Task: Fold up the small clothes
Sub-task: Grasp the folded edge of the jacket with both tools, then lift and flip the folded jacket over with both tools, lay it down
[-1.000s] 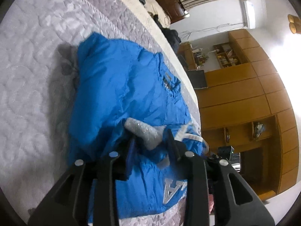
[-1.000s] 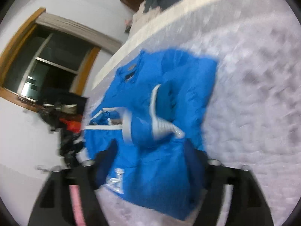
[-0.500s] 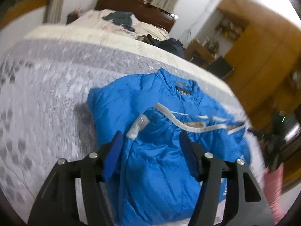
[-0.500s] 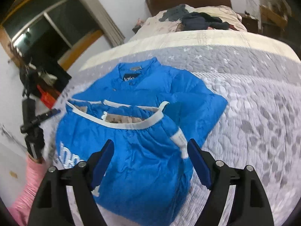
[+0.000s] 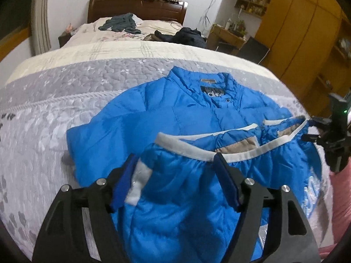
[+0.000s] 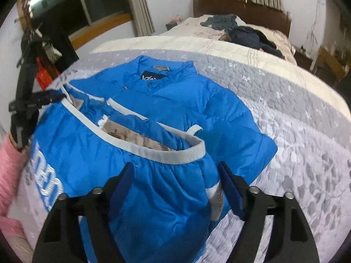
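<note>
Fingers (image 5: 226, 182) spread, both grippers above folded blue jacket (image 5: 175, 114).

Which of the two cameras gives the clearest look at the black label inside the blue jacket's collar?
The left wrist view: the black label faces the camera nearly head-on inside the collar of the blue jacket, fairly sharp. The right wrist view shows the same label smaller, tilted and slightly blurred. Its white lettering is not readable in either.

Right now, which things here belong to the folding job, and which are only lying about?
Job: blue jacket, folded up on the grey quilt; left gripper and right gripper, both open.
Lying about: dark clothes near the headboard; wooden wardrobe.
</note>
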Action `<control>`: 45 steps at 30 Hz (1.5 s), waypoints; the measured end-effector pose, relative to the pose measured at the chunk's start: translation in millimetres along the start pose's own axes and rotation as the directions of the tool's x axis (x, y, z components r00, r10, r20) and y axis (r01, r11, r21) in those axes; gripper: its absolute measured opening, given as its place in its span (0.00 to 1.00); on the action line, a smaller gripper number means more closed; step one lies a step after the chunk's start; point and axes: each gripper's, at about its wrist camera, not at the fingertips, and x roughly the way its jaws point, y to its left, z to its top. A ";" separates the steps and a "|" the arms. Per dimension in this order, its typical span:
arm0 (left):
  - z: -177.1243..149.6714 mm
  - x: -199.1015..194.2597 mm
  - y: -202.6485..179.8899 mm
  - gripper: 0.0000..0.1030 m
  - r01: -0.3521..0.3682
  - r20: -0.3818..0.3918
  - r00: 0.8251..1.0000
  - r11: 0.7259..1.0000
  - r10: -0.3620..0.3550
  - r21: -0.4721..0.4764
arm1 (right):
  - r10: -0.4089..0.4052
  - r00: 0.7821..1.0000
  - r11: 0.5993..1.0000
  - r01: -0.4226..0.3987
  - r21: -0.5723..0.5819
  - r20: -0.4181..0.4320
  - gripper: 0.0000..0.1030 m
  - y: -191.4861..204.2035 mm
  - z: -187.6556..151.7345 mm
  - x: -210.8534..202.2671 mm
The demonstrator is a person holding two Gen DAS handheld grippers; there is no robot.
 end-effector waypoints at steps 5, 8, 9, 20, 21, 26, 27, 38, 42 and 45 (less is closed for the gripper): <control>-1.6 -0.5 -5.5 0.23 -0.059 0.024 0.998 0.998 0.058 0.012 | -0.011 1.000 1.000 0.011 -0.011 0.028 0.30 -0.1 -4.2 -7.6; -6.2 -12.8 -8.9 0.15 -0.070 0.078 0.995 0.997 0.069 0.015 | 0.010 0.998 1.000 -0.012 0.019 0.065 0.21 -3.8 -4.9 -21.8; -6.4 -17.0 -11.3 0.14 -0.076 0.095 0.993 0.997 0.075 0.015 | 0.018 0.997 0.999 -0.020 0.026 0.078 0.20 -4.8 -4.6 -26.3; 20.6 -89.0 -32.9 0.12 -0.070 0.338 0.938 0.996 0.082 -0.046 | 0.054 0.964 0.990 -0.086 0.113 0.261 0.16 -11.2 21.5 -97.6; 27.5 -91.9 -32.8 0.12 -0.067 0.349 0.933 0.996 0.081 -0.054 | 0.057 0.960 0.986 -0.097 0.132 0.275 0.16 -15.6 30.8 -103.2; 71.5 -89.1 -30.3 0.12 -0.084 0.362 0.926 0.993 0.109 -0.085 | 0.038 0.957 0.978 -0.095 0.188 0.289 0.16 -29.6 72.3 -104.9; 80.7 -84.5 -29.8 0.12 -0.101 0.359 0.925 0.991 0.127 -0.090 | 0.032 0.957 0.975 -0.093 0.201 0.287 0.16 -33.4 80.1 -102.4; 133.5 3.8 -12.2 0.13 -0.226 0.246 0.937 0.967 0.249 -0.119 | -0.021 0.985 0.937 -0.040 0.347 0.168 0.16 -82.4 132.2 -17.3; 128.8 44.8 5.4 0.13 -0.241 0.149 0.954 0.962 0.260 -0.130 | -0.016 0.995 0.918 -0.026 0.395 0.102 0.16 -97.9 127.0 22.6; 123.7 72.5 18.9 0.15 -0.246 0.082 0.962 0.959 0.259 -0.142 | -0.010 0.998 0.906 -0.017 0.423 0.061 0.16 -107.3 120.7 47.7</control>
